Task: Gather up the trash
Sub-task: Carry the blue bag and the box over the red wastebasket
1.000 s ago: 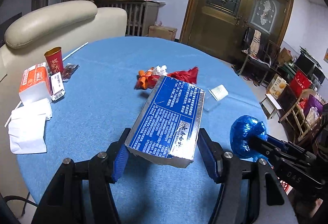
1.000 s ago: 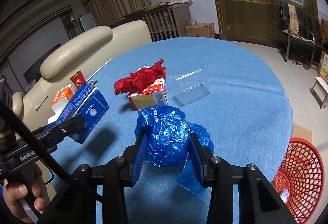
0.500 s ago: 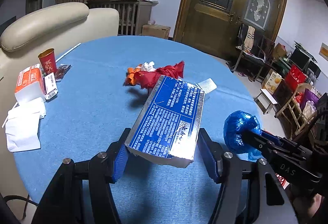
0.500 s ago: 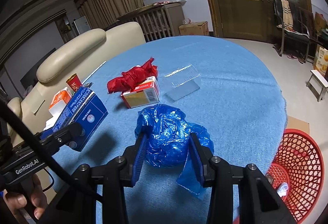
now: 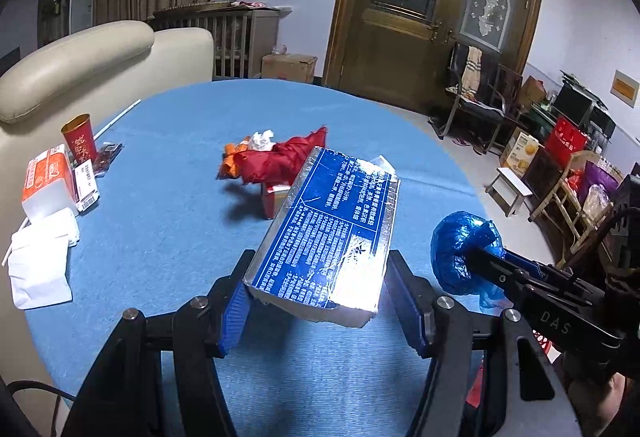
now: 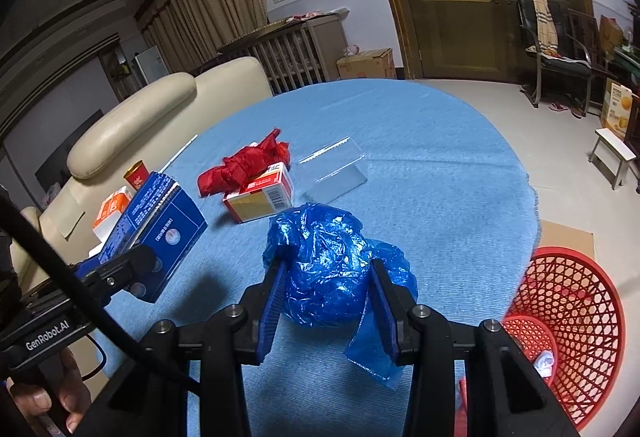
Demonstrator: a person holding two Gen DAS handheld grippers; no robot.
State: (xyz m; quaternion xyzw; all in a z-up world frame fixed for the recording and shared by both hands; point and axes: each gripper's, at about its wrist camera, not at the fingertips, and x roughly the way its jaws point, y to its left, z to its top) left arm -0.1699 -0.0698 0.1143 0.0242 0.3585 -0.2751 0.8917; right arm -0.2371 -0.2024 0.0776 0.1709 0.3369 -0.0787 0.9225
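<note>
Trash on both sides: blue box (image 5: pixel 326 237) sits clamped in the left claw (image 5: pixel 320 301), lifted off the blue tabletop (image 5: pixel 168 229) and tilted, far end higher. Pads press its long sides; jaws abt half apart, full of box. Crumpled blue plastic bag (image 6: pixel 326 269) is squeezed in the right claw (image 6: pixel 326 307), jaws narrow, a loose flap hanging below the right finger. Both loads hang above the near part of the tabletop, bag to the right of the box, apart.

Left on the tabletop: red cloth bundle (image 6: pixel 240 167) draped over a small red-and-white carton (image 6: pixel 260 195), w/ orange and white scraps (image 5: pixel 256 143) at its far-left side. Clear plastic lid (image 6: pixel 336 171) lies just right of the carton. Along the left edge: red paper cup (image 5: pixel 80 137), tissue pack (image 5: pixel 48 179), white napkins (image 5: pixel 40 265), thin white straw (image 5: pixel 118 117).

Red mesh basket (image 6: pixel 576 321) stands on the floor by the tabletop's right edge, below and right of the bag; some bits inside. Cream sofa (image 5: pixel 80 69) behind the left side. A hand (image 6: pixel 60 397) grips the left claw's handle, lower left in the right wrist view.
</note>
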